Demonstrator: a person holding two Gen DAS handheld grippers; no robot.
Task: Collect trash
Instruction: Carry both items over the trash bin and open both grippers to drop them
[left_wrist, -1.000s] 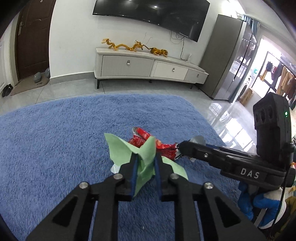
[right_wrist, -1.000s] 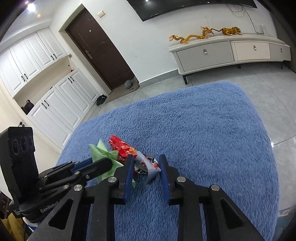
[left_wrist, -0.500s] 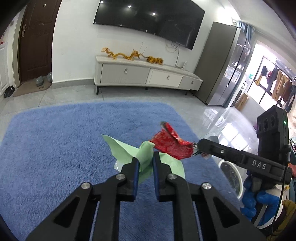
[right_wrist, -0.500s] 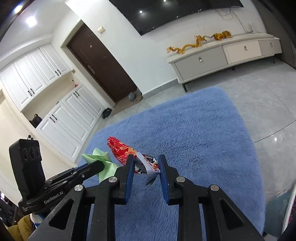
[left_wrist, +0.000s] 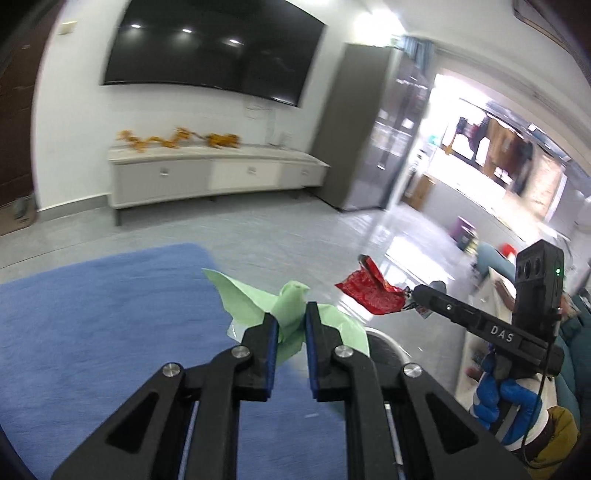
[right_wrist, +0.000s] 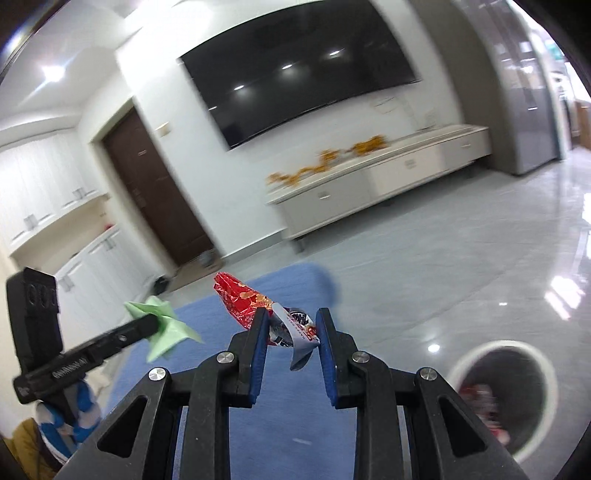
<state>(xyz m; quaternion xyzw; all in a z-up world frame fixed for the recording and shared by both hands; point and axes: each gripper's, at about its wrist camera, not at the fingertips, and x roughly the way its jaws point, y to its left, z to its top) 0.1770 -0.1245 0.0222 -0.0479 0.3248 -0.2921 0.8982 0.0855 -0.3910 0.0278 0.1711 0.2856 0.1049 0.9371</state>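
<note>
Above the white-rimmed trash bin (right_wrist: 554, 373), right tongs (right_wrist: 290, 328) grip a red snack wrapper (right_wrist: 240, 301) while left tongs (left_wrist: 287, 325) clamp crumpled green paper (left_wrist: 255, 299). Bin lies below and right of the wrapper, nearer the right tongs.

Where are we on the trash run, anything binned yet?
Done: some wrappers already lie in the white bin. In hand: the left gripper clamps the green paper, and the right gripper clamps the red snack wrapper, both lifted off the blue rug. Left: drop both in.
</note>
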